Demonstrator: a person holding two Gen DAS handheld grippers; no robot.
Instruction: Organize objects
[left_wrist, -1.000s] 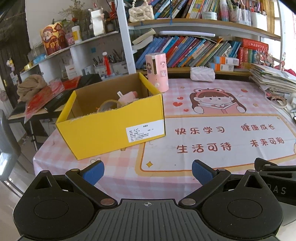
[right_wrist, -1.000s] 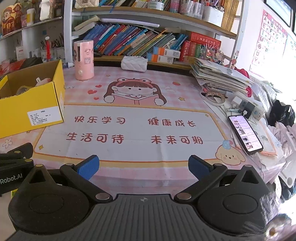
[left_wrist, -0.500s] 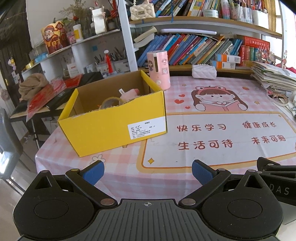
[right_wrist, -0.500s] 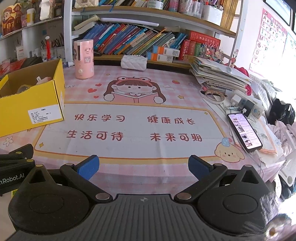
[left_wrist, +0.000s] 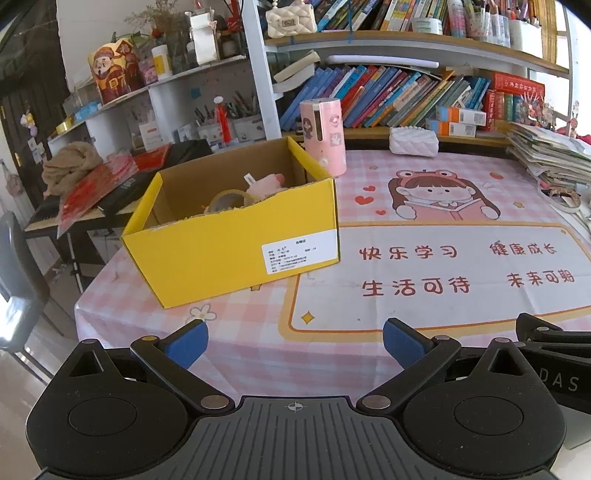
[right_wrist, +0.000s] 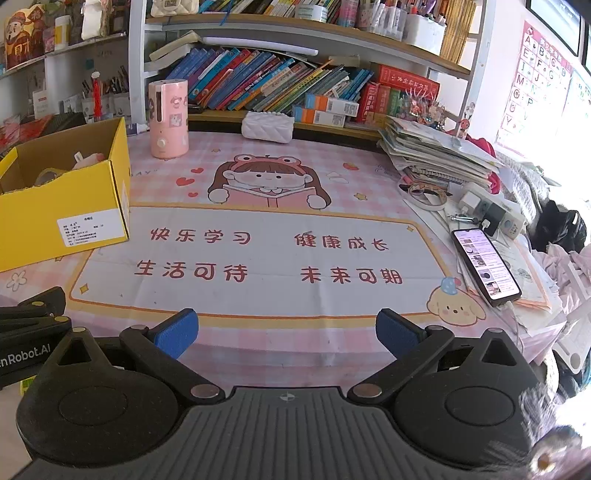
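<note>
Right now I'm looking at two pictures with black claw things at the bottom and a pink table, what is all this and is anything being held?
These are two hand-held grippers a person carries, one per hand, each with a wide-angle camera looking forward along its fingers. One picture is from the left gripper, the other from the right gripper. Both are open, blue pads wide apart, holding nothing. They hover at the near edge of a table with a pink cartoon tablecloth. On it stand a yellow cardboard box with a tape roll and something pink inside, a pink cylinder, a white quilted pouch, stacked papers and a phone.
</note>
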